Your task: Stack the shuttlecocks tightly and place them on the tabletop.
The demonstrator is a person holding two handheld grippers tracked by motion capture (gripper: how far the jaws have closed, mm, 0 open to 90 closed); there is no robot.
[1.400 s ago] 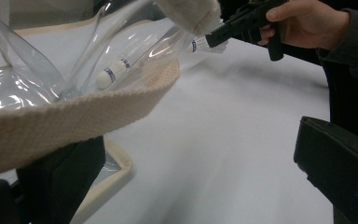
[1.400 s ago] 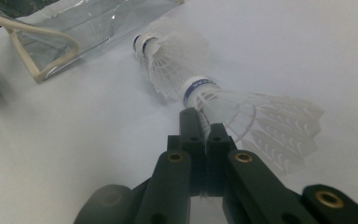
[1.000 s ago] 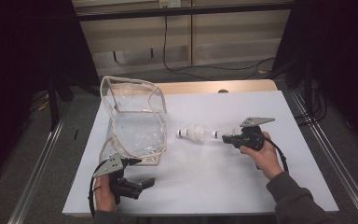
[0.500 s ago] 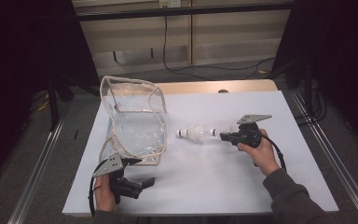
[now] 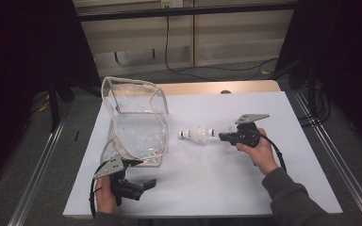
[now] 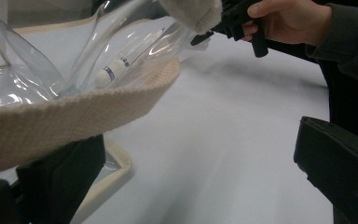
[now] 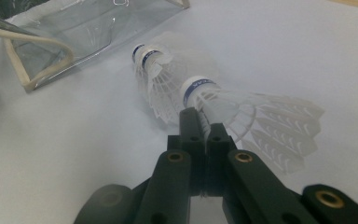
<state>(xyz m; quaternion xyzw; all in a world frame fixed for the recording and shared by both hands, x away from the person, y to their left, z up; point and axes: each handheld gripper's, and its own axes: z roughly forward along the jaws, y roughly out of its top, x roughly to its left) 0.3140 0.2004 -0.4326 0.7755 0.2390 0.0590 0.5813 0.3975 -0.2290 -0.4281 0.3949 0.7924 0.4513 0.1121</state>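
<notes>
High view: the white table [image 5: 207, 188] carries, at left, a clear bag [image 5: 136, 122] with cream webbing trim, standing open-sided near the left edge. The left gripper [image 5: 141, 184] rests on the table just in front of the bag, held by the left hand [image 5: 104, 197]; its jaws stand apart with nothing between them. In the left gripper view, the bag strap [image 6: 74, 112] crosses close over the left jaw and screens part of the table beyond.

Right of the bag, apart from it, two shuttlecocks lie in line, corks toward the bag: the far shuttlecock [image 7: 156, 77] nearer the bag, the near shuttlecock [image 7: 233, 109] overlapping its feathers. The right gripper [image 7: 204, 125] is clenched on the near shuttlecock's skirt just behind the cork. The right hand [image 5: 259, 150] holds it level above the table.
</notes>
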